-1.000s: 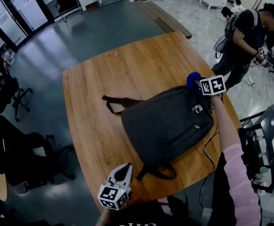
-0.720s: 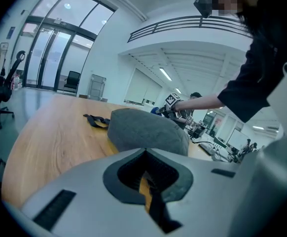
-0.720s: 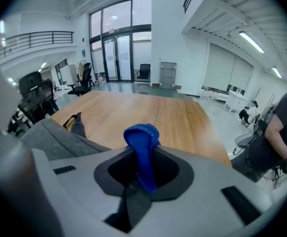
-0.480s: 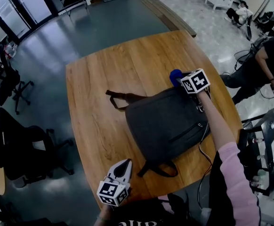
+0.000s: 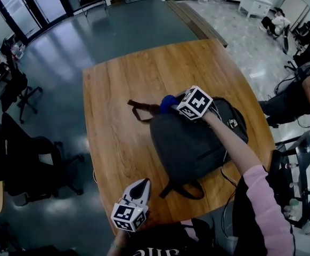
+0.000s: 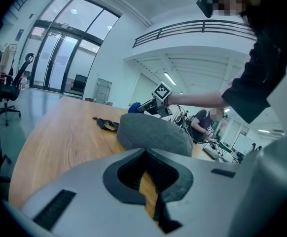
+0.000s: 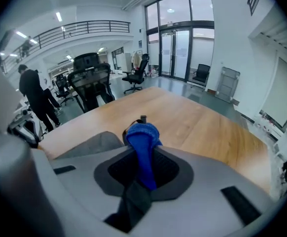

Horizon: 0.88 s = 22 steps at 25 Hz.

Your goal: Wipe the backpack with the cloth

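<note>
A dark grey backpack (image 5: 197,143) lies flat on the wooden table (image 5: 123,95), its straps (image 5: 139,110) trailing to the left. My right gripper (image 5: 171,104) is shut on a blue cloth (image 5: 168,102) and rests at the backpack's top left edge. In the right gripper view the blue cloth (image 7: 142,147) sticks out between the shut jaws, with the backpack (image 7: 91,143) just below left. My left gripper (image 5: 139,191) hovers shut and empty at the table's near edge. The left gripper view shows the backpack (image 6: 153,132) ahead and the cloth (image 6: 133,107) beyond it.
A bystander (image 5: 304,97) stands at the right beside a metal rack (image 5: 299,159). Black office chairs (image 5: 22,159) stand on the floor to the left. A cable (image 5: 227,175) hangs off the table's right edge. Bare wood surrounds the backpack.
My right gripper has swept the blue cloth leftward across the top of the backpack, from its right corner to its left edge. The left gripper has stayed put.
</note>
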Motion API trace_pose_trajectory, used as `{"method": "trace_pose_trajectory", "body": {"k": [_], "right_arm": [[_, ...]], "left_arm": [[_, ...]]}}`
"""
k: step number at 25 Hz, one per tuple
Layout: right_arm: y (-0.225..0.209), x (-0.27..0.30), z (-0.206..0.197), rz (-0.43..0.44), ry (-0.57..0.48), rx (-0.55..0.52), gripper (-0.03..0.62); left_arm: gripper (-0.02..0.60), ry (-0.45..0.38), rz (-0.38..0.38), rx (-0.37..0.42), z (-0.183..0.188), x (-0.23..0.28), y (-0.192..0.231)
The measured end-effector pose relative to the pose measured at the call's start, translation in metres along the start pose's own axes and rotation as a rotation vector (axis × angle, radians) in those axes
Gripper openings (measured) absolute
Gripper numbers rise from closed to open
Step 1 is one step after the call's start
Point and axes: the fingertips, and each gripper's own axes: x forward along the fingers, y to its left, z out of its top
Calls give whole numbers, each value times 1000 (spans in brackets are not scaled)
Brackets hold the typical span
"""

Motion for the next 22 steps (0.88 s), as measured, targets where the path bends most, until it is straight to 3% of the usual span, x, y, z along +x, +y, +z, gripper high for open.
{"method": "trace_pose_trajectory", "body": {"k": [9, 14, 22], "right_arm": [[75, 10, 64, 118, -105, -61, 66], [75, -8, 57, 63, -132, -20, 66], [122, -66, 31, 66, -269, 41, 66]], "left_arm": [[-2, -31, 26, 2, 2, -19, 13], [-2, -42, 34, 3, 2, -29, 17], [-2, -36, 14, 23, 2, -38, 16]]}}
